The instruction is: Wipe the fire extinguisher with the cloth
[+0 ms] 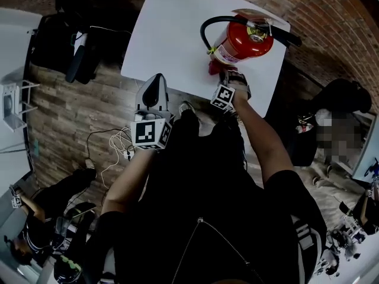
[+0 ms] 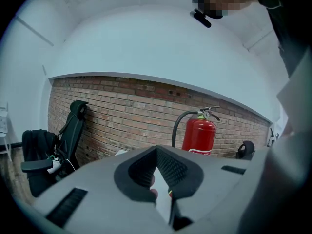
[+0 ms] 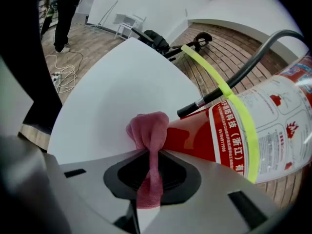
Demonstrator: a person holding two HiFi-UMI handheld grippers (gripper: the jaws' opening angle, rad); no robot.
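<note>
Cloth (image 3: 148, 128) is pinched in the right gripper (image 3: 152, 155), its bunched end touching the lower body of the fire extinguisher (image 3: 263, 126). This stands upright near the table's (image 1: 177, 34) right edge, so wiping likely runs up that axis. The left gripper (image 2: 158, 182), closed on nothing, hangs off the near edge.

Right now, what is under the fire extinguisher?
The fire extinguisher stands on the white table; its own body covers the patch beneath it. The right gripper holds a pink cloth beside it.
</note>
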